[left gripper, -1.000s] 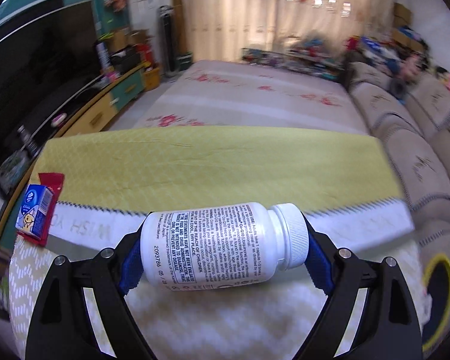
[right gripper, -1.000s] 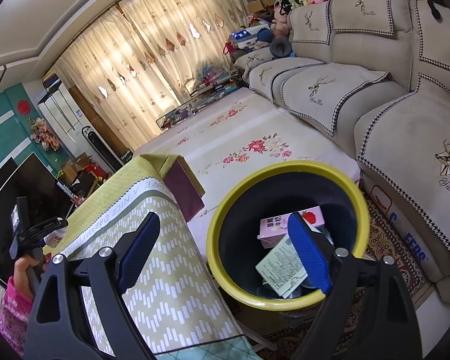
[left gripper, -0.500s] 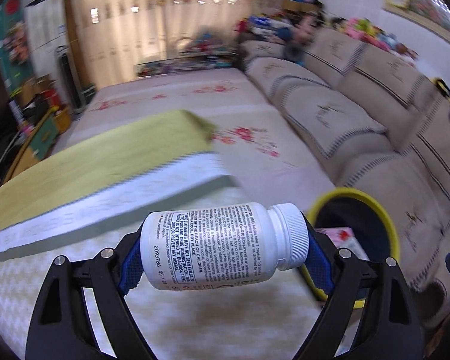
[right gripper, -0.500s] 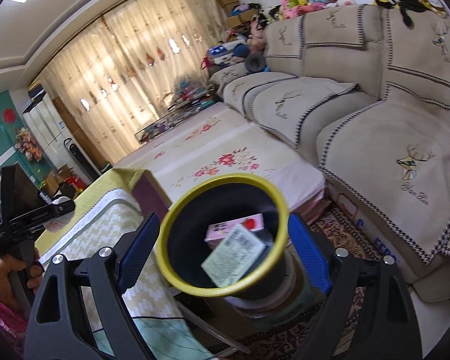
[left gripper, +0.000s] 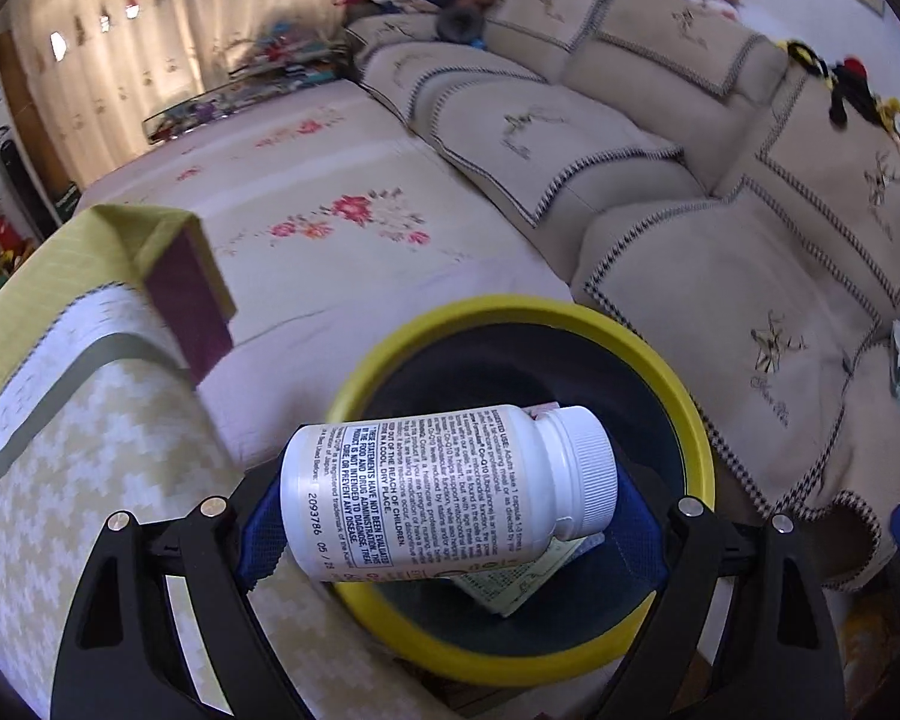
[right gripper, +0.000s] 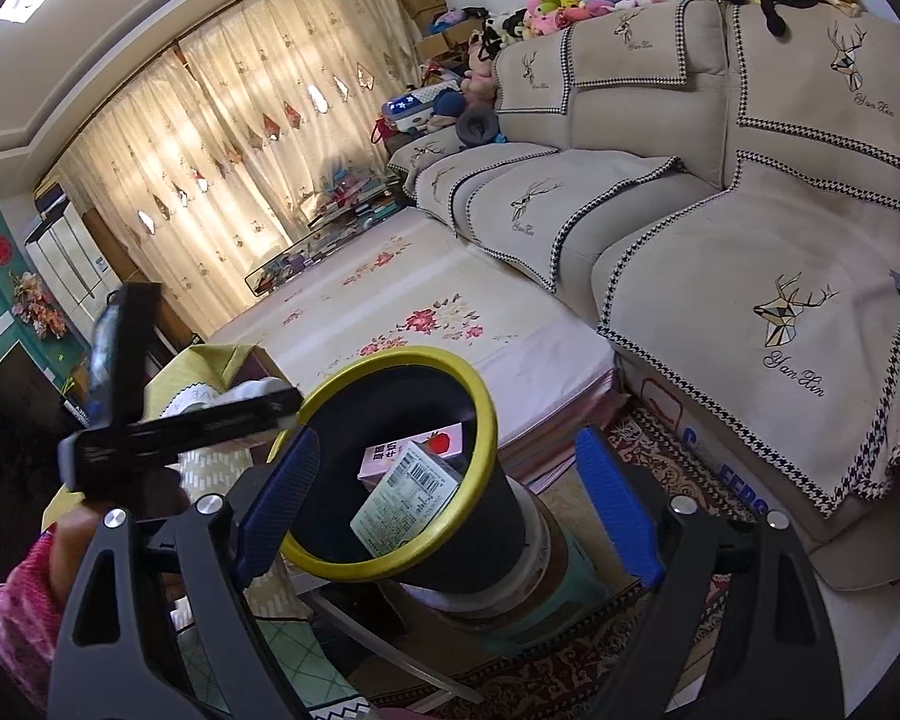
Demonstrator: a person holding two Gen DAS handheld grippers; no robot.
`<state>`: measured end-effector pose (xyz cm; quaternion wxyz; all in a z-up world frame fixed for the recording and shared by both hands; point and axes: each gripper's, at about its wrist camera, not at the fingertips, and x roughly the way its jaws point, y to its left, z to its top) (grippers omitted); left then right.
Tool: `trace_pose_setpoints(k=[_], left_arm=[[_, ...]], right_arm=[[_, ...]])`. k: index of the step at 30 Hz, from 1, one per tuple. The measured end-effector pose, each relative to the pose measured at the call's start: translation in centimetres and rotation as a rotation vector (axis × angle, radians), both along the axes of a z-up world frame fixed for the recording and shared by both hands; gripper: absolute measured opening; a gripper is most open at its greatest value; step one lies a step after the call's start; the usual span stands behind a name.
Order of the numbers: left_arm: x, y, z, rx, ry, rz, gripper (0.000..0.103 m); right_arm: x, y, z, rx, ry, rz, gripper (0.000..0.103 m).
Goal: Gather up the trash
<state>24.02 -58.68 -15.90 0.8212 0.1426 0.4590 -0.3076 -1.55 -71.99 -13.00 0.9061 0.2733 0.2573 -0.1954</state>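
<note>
- Left wrist view: the left gripper point(left gripper: 450, 504) is clamped on a white plastic bottle point(left gripper: 444, 492), its blue pads pressing on the bottle's base and on its ribbed screw cap.
- The bottle is a smooth cylinder with a label of dense black print. Its long axis runs across the lower middle of the frame, cap toward the right and tilted slightly up, base toward the left.
- Behind and below the bottle sits a round bin point(left gripper: 699, 450) with a glossy yellow rim and a dark inner wall, filling the lower centre. The bottle hangs in front of the bin's mouth.
- Inside the bin, under the bottle, a flat printed paper packet point(left gripper: 510, 585) shows.
- At left lies a table point(left gripper: 60, 480) under a woven cloth in a pale yellow zigzag pattern.
- A beige sofa point(left gripper: 720, 276) with houndstooth trim and embroidered deer covers fills the right.

- Right wrist view: the right gripper point(right gripper: 450, 516) stands with its blue-padded fingers wide apart and nothing between them; the black arms frame the bottom of the picture.
- Beyond them, at lower centre, the same yellow-rimmed bin point(right gripper: 486, 402) appears as a tapered dark bucket. It contains a pink carton point(right gripper: 426, 447) and the flat packet point(right gripper: 408, 495) with a barcode.
- At middle left the left gripper point(right gripper: 192, 420) appears side-on, black, with the white bottle point(right gripper: 258, 390) partly hidden in it, just beside the bin's rim.
- A pink patterned sleeve point(right gripper: 12, 618) is at lower left.
</note>
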Motion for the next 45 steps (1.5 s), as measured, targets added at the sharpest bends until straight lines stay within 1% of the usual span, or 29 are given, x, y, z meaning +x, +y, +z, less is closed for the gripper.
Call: trace_pose_setpoints(k=[2, 3, 4, 5, 9, 11, 13, 15, 16, 19, 22, 25, 27, 31, 35, 38, 45], left_arm=[[0.5, 0.6, 0.0, -0.024, 0.034, 0.013, 0.091], [0.4, 1.2, 0.3, -0.042, 0.043, 0.022, 0.095], [0.4, 2.2, 0.7, -0.056, 0.043, 0.024, 0.096], [0.0, 3.5, 1.4, -0.068, 0.032, 0.023, 0.098], [-1.5, 10.5, 4.3, -0.127, -0.004, 0.055, 0.098], [-3.3, 14.6, 6.6, -0.165, -0.069, 0.076, 0.098], [-5.9, 19.5, 9.2, -0.206, -0.180, 0.110, 0.098], [-8.1, 23.5, 10.9, -0.212, -0.267, 0.154, 0.098], [-9.5, 26.4, 11.7, -0.215, -0.312, 0.194, 0.098], [-11.9, 32.7, 13.0, -0.231, -0.350, 0.279, 0.098], [-14.7, 39.5, 13.9, -0.244, -0.390, 0.396, 0.098], [-17.1, 44.8, 14.5, -0.264, -0.418, 0.495, 0.098], [-18.3, 47.5, 14.9, -0.266, -0.433, 0.541, 0.098], [-20.8, 51.0, 15.3, -0.269, -0.465, 0.613, 0.098], [-21.8, 52.5, 15.4, -0.263, -0.461, 0.636, 0.098], [-22.3, 51.9, 15.6, -0.256, -0.470, 0.641, 0.098], [-22.5, 49.9, 15.8, -0.249, -0.470, 0.614, 0.098]], right_arm=[[-0.3, 0.1, 0.4, -0.008, -0.005, -0.003, 0.083], [-0.5, 0.3, 0.5, -0.014, -0.008, -0.001, 0.083], [-0.6, 0.4, 0.6, -0.019, -0.008, 0.001, 0.084], [-0.6, 0.9, 0.7, -0.032, -0.005, 0.008, 0.085], [-0.3, 2.9, 1.1, -0.057, 0.007, 0.056, 0.085], [0.1, 4.8, 1.5, -0.078, 0.007, 0.096, 0.085], [0.5, 6.8, 2.1, -0.105, 0.002, 0.140, 0.085], [0.8, 9.2, 2.9, -0.138, -0.013, 0.190, 0.086], [1.0, 10.6, 3.4, -0.156, -0.021, 0.218, 0.087], [1.1, 13.4, 4.6, -0.202, -0.042, 0.258, 0.088], [0.7, 15.9, 5.9, -0.254, -0.062, 0.279, 0.091], [0.5, 17.6, 6.8, -0.289, -0.069, 0.292, 0.092], [0.4, 18.7, 7.2, -0.306, -0.069, 0.307, 0.092], [0.1, 19.7, 7.4, -0.322, -0.074, 0.328, 0.092], [-0.2, 20.2, 7.4, -0.321, -0.079, 0.338, 0.092], [-0.3, 20.2, 7.3, -0.316, -0.077, 0.340, 0.093], [-0.6, 20.1, 7.1, -0.315, -0.083, 0.335, 0.093]])
